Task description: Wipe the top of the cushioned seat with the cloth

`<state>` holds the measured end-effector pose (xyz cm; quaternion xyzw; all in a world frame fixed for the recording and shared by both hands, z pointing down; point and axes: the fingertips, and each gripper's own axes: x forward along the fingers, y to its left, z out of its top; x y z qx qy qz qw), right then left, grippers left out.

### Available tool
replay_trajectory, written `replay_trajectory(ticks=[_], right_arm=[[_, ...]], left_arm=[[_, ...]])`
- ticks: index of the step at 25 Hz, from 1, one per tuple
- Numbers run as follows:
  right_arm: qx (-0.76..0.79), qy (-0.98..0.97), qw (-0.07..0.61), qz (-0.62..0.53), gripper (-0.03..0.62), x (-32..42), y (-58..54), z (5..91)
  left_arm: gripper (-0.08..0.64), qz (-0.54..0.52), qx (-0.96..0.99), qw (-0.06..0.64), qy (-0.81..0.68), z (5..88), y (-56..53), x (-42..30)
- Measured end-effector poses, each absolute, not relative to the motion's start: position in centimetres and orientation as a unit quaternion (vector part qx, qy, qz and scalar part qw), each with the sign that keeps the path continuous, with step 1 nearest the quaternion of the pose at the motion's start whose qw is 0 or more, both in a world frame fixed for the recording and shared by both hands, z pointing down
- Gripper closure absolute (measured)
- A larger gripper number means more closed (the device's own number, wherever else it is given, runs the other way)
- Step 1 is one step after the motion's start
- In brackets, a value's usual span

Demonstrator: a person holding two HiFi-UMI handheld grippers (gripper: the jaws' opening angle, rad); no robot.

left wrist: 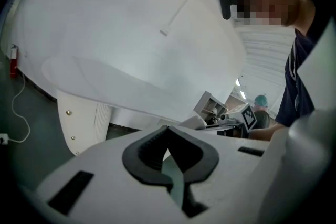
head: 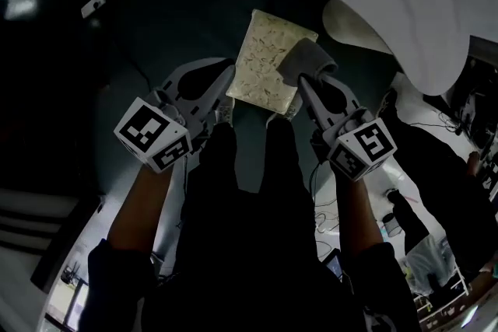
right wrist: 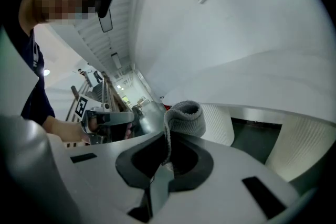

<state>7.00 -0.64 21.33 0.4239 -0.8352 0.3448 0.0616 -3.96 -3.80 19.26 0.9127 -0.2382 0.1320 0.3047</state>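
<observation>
Your right gripper (head: 305,86) pinches the cloth (head: 308,61), its fold pointing ahead over the cushioned seat (head: 263,58), which runs lengthwise away; your left gripper (head: 228,78) is closed, empty.

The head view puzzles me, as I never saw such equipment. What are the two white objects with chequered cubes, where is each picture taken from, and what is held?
There is no robot: a person holds a white two-jaw tool in each hand; the marker cubes are parts of them. The head view looks down from the person's head onto a pale speckled square cushioned seat. The other two pictures come from cameras riding on each tool, looking along its jaws. The right tool is shut on a grey knitted cloth, held over the seat's right side. The left tool is shut and empty, near the seat's left edge.
</observation>
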Motion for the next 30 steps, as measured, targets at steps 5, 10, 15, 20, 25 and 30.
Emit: replay_trajectory(ticks=[5,10,15,20,25,30], right_arm=[[0.404,-0.841,0.081,0.35,0.561,8.4,-2.6,27.8],[0.393,-0.837,0.116,0.362,0.563,8.5,-4.0,34.8],[0.392,-0.829,0.145,0.371,0.563,6.7,-5.9,42.0],[0.384,-0.824,0.164,0.383,0.563,3.4,-7.7,47.8],[0.374,-0.827,0.17,0.384,0.563,-0.6,-10.2,51.4],[0.368,-0.826,0.17,0.391,0.563,-3.1,-11.9,53.7]], left_arm=[[0.554,0.141,0.902,0.319,-0.255,24.8,-3.9,-2.1],[0.554,0.161,0.894,0.334,-0.251,30.3,-3.6,-1.4],[0.554,0.165,0.889,0.355,-0.239,35.5,-3.9,-2.8],[0.554,0.167,0.877,0.384,-0.234,39.8,-4.2,-5.3],[0.554,0.163,0.871,0.4,-0.237,41.8,-4.8,-7.9],[0.554,0.155,0.866,0.409,-0.24,43.1,-5.3,-8.8]])
